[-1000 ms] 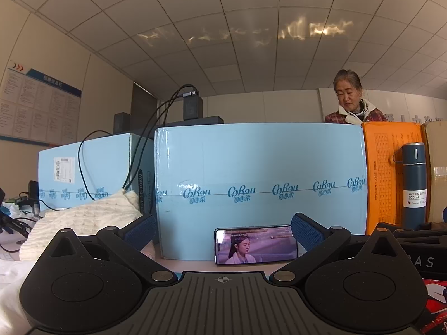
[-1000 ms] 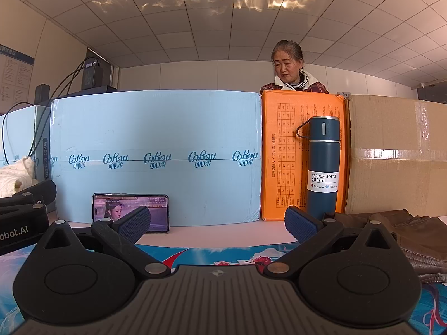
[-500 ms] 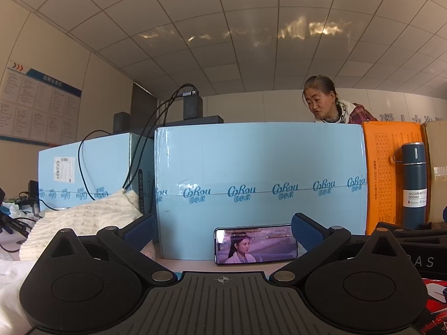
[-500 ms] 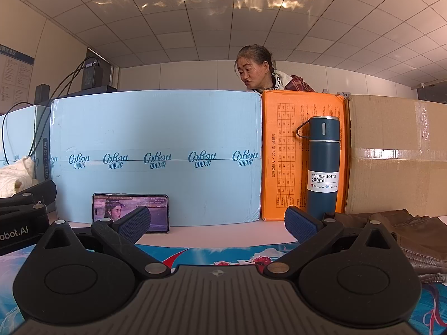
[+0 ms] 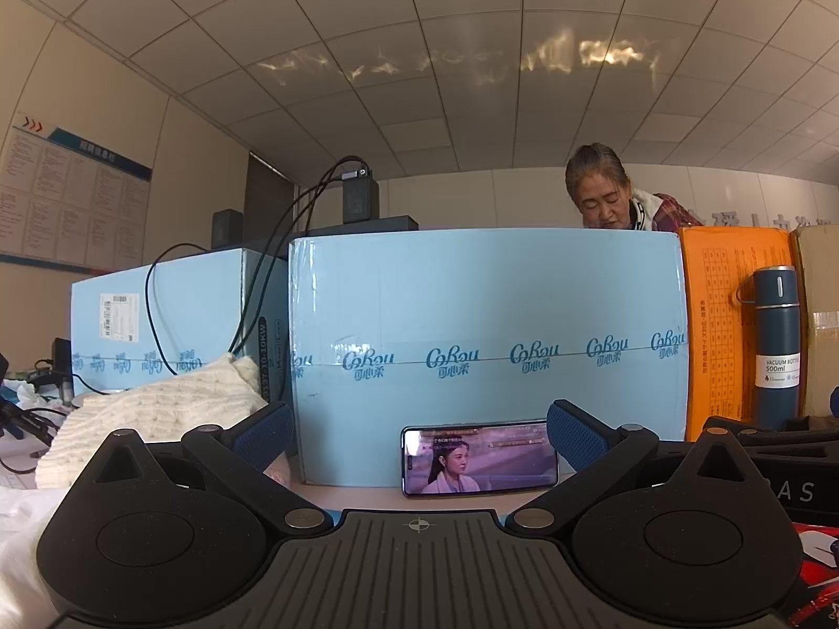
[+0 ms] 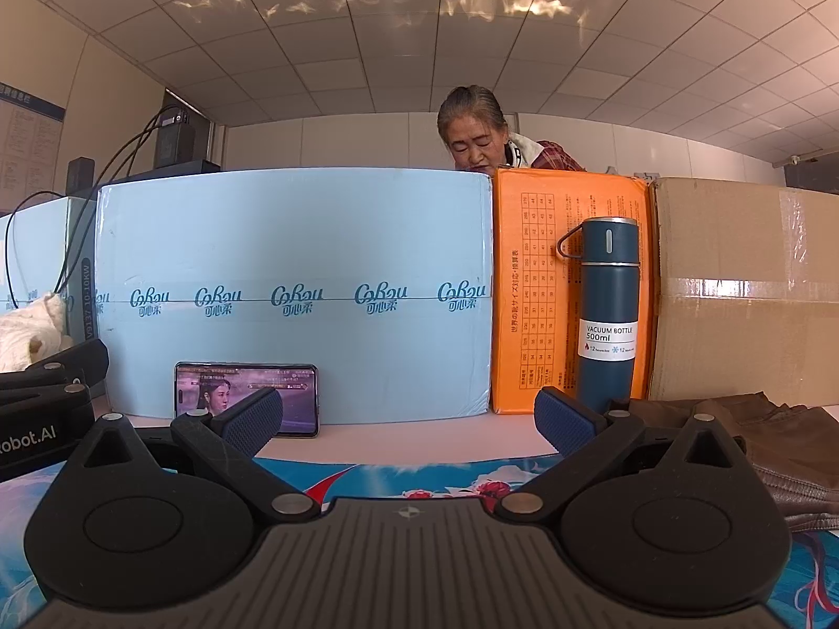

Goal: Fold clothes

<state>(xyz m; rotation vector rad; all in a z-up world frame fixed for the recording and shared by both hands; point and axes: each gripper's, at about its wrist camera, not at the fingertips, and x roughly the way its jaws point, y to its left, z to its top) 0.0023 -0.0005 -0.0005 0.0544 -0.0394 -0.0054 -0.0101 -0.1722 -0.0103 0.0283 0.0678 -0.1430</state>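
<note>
My left gripper [image 5: 419, 432] is open and empty, low over the table, its blue pads wide apart. A cream knitted sweater [image 5: 152, 414] lies piled to its left, and white cloth [image 5: 21, 534] lies at the lower left edge. My right gripper [image 6: 409, 416] is open and empty above a printed mat [image 6: 398, 477]. A brown garment [image 6: 786, 451] lies crumpled on the table to its right. The left gripper's body also shows at the left edge of the right wrist view [image 6: 47, 393].
A light blue box [image 5: 487, 346], an orange box [image 6: 556, 293] and a cardboard box [image 6: 744, 293] wall off the table's back. A phone [image 5: 480, 458] leans on the blue box. A blue vacuum bottle [image 6: 608, 309] stands by the orange box. A person [image 6: 477, 136] stands behind.
Both grippers have stayed still and open. Only the person behind the boxes has moved her head.
</note>
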